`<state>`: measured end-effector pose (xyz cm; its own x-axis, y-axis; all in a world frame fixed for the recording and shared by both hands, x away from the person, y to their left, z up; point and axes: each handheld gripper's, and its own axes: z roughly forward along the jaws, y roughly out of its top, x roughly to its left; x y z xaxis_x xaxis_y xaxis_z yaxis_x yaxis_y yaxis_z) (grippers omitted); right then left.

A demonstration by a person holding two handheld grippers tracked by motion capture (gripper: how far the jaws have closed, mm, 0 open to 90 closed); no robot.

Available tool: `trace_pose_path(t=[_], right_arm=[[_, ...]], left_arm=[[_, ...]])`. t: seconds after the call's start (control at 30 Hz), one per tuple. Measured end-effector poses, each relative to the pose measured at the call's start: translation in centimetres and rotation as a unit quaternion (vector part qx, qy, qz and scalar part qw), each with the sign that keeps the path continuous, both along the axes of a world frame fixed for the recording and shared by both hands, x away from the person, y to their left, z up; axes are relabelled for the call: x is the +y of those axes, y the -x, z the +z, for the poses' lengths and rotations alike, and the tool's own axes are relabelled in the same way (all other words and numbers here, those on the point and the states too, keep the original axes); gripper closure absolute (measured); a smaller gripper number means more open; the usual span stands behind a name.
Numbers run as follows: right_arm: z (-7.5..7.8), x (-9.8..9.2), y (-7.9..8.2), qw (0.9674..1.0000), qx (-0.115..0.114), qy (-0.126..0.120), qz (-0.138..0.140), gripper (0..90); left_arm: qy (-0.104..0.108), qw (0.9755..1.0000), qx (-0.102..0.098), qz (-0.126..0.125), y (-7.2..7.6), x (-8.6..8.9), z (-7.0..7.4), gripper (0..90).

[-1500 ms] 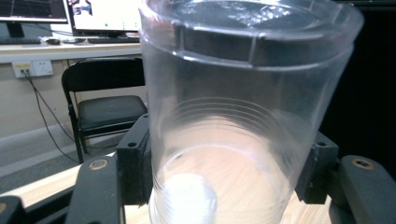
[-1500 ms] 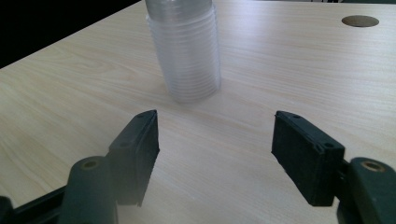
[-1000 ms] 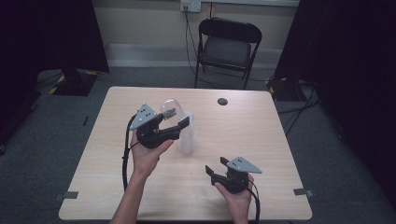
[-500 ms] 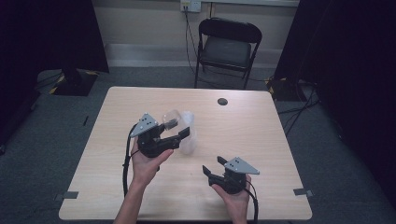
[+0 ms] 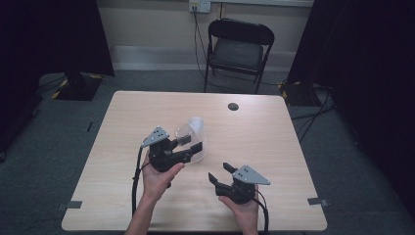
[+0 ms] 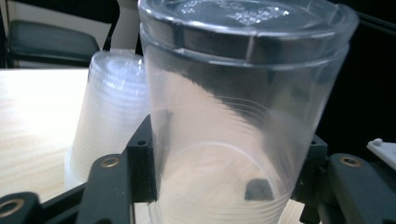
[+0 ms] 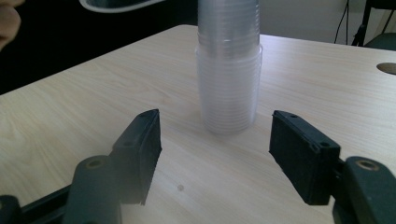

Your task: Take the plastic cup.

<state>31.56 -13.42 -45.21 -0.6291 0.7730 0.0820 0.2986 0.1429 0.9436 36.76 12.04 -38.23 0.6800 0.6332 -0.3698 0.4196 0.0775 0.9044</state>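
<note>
A clear plastic cup (image 6: 233,121), turned bottom up, sits between the jaws of my left gripper (image 6: 229,168), whose pads press its sides. The jaws have just been closing on it. From above, the left gripper (image 5: 190,144) holds this cup (image 5: 183,133) right beside a stack of clear cups (image 5: 197,128) near the table's middle. The stack (image 6: 109,107) stands upside down just behind the held cup. My right gripper (image 5: 219,172) rests lower right of it, open, with nothing between its fingers. In the right gripper view, the right gripper (image 7: 215,154) faces the stack (image 7: 229,74).
The wooden table (image 5: 122,196) has a dark round hole (image 5: 233,106) near its far edge. A black folding chair (image 5: 238,49) stands behind the table. Dark curtains hang at both sides.
The left gripper has come down and toward the table's near edge with the cup, off the top of the stack to its side. The right gripper has stayed put.
</note>
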Motion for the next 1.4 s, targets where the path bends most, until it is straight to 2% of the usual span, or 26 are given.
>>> trace_pose_path(t=[0.33, 0.47, 0.67, 0.97, 1.1, 1.3, 1.4], right_arm=[[0.2, 0.2, 0.1, 0.9994, -0.022, -0.018, 0.020, 35.6], [0.4, 0.4, 0.2, 0.9982, -0.042, -0.025, 0.033, 35.6], [0.6, 0.6, 0.4, 0.9961, -0.069, -0.027, 0.047, 37.6], [0.8, 1.1, 0.4, 0.9936, -0.096, -0.028, 0.053, 40.8], [0.9, 1.1, 0.3, 0.9919, -0.110, -0.032, 0.056, 45.2], [1.0, 1.3, 0.2, 0.9893, -0.125, -0.040, 0.065, 47.5], [0.9, 1.4, 0.1, 0.9875, -0.136, -0.045, 0.066, 48.1]], left_arm=[[0.029, 0.9988, 0.036, -0.015, -0.1, 0.1, -1.2, 43.5], [0.038, 0.9978, 0.052, -0.018, -0.2, 0.1, -1.5, 43.5], [0.053, 0.9961, 0.063, -0.031, -0.1, 0.2, -2.0, 43.6], [0.095, 0.9901, 0.090, -0.051, -0.2, 0.3, -3.0, 43.5], [0.101, 0.9885, 0.097, -0.057, 0.0, 0.4, -3.1, 43.5], [0.132, 0.9830, 0.107, -0.071, 0.2, 0.4, -3.2, 43.5], [0.135, 0.9818, 0.112, -0.072, 0.2, 0.3, -3.3, 43.5]])
